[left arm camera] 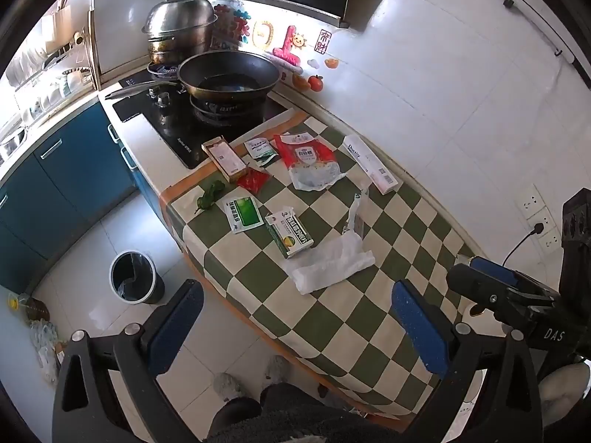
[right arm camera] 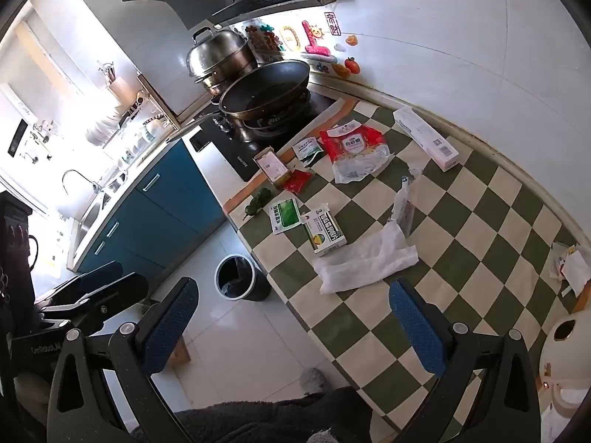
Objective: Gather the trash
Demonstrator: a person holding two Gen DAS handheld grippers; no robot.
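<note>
Left wrist view: the left gripper (left arm camera: 295, 328) fills the bottom of the frame, its blue-padded jaws spread wide and holding nothing, above the near edge of the green-and-cream checkered tablecloth (left arm camera: 369, 317). Just above the jaws, at mid-frame, lies a crumpled white plastic bag (left arm camera: 328, 260), with a green medicine box (left arm camera: 290, 234) touching its upper left end. Further up are a green sachet (left arm camera: 242, 215), a red packet (left arm camera: 252, 181), a red-and-clear bag (left arm camera: 308, 160), a long white box (left arm camera: 370, 164) toward the right and a tan box (left arm camera: 225, 158) by the black stove (left arm camera: 173, 129). A lined trash bin (left arm camera: 135, 277) stands on the floor at lower left, beside the counter. The right gripper (left arm camera: 480, 269) shows at the right edge; whether its jaws are parted cannot be told there.

Right wrist view: the right gripper (right arm camera: 291, 326) sits at the bottom with jaws likewise spread and empty, the plastic bag just above them at centre.
</note>
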